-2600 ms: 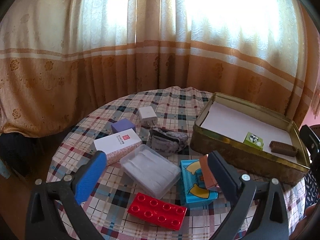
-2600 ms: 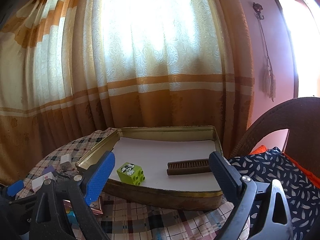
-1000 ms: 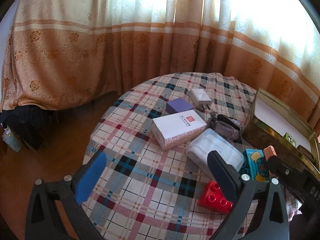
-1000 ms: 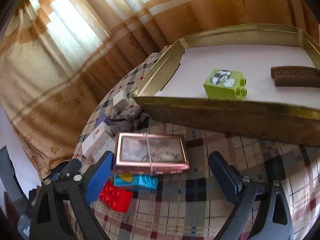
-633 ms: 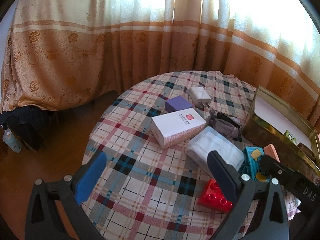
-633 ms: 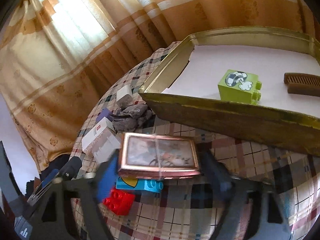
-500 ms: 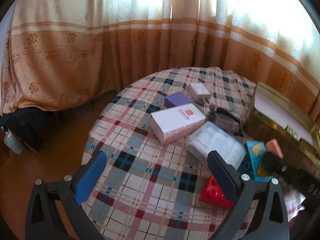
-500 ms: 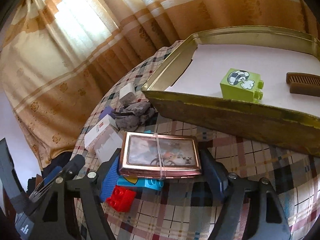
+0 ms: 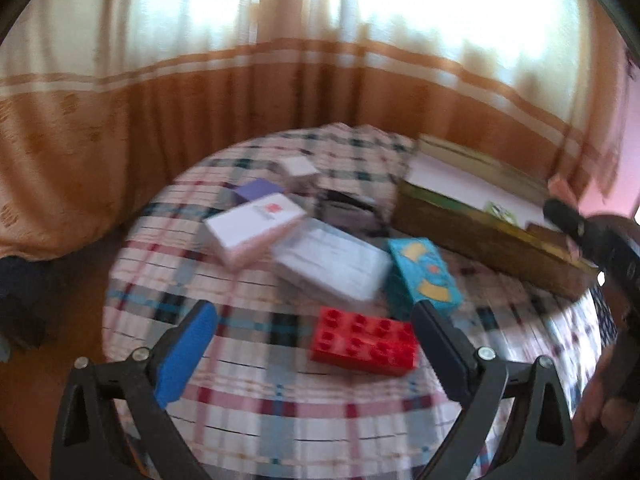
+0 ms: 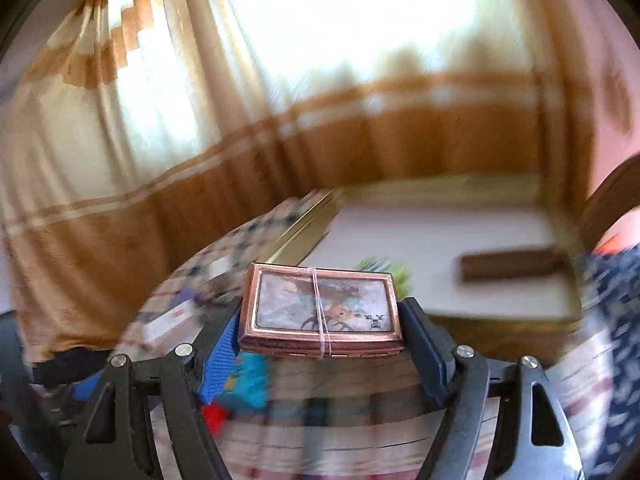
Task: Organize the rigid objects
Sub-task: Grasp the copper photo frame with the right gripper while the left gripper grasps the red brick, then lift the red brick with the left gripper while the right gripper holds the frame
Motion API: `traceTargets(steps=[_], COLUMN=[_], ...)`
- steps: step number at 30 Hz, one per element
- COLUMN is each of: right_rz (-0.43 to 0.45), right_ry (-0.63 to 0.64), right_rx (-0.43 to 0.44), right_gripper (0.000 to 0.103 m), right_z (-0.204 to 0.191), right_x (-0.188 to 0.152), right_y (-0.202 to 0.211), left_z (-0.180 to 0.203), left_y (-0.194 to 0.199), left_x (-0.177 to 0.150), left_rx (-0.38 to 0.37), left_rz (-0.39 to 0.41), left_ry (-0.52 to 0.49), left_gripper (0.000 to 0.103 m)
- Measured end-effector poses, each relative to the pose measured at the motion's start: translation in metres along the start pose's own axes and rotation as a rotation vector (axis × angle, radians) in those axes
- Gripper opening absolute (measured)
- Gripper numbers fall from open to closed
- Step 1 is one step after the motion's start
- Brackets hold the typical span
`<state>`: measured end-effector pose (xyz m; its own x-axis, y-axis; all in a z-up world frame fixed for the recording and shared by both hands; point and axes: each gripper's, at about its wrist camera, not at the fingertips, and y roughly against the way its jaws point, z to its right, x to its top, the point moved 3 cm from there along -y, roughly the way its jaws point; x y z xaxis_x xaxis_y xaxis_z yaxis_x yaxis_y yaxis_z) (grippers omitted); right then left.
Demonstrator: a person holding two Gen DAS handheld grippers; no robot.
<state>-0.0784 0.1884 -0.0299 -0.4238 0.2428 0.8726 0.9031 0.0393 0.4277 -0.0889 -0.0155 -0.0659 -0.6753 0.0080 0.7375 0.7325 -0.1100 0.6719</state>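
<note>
My right gripper [image 10: 320,330] is shut on a flat copper-framed picture case [image 10: 320,308] bound with a rubber band, held above the table in front of the gold tin [image 10: 304,228]. The tin holds a brown comb [image 10: 508,266] and a green block [image 10: 384,268]. My left gripper [image 9: 316,344] is open and empty above the table. Between its fingers lies a red brick [image 9: 364,340], with a blue block [image 9: 424,276] and a clear plastic box [image 9: 332,268] beyond. The gold tin [image 9: 480,236] stands at the right in the left wrist view.
A white carton [image 9: 256,224], a purple box [image 9: 258,190], a white charger [image 9: 300,166] and a grey pouch [image 9: 348,204] lie on the plaid round table [image 9: 260,412]. Curtains hang behind. The right gripper's arm [image 9: 592,236] crosses the right edge. Both views are blurred.
My right gripper closed on the picture case and lifted it off the blue block toward the tin. My left gripper swung right, and the red brick now lies between its fingers.
</note>
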Motion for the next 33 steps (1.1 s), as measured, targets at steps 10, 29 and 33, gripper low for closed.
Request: traceTargets(steps=[10, 29, 33], right_rz=[0.006, -0.018, -0.012], right_ry=[0.014, -0.001, -0.001], right_rx=[-0.020, -0.047, -0.053], right_gripper=[0.078, 0.078, 0.078], right_z=[0.005, 0.007, 0.006], right_x=[0.003, -0.001, -0.001], right_y=[0.002, -0.004, -0.003], left_z=[0.023, 0.019, 0.019], left_y=[-0.031, -0.033, -0.031], left_x=[-0.007, -0.011, -0.011], left_rx=[0.020, 0.017, 0.027], left_rz=[-0.166, -0.154, -0.142], left_ry=[-0.077, -0.056, -0.055], left_gripper=[0.094, 0.065, 0.064])
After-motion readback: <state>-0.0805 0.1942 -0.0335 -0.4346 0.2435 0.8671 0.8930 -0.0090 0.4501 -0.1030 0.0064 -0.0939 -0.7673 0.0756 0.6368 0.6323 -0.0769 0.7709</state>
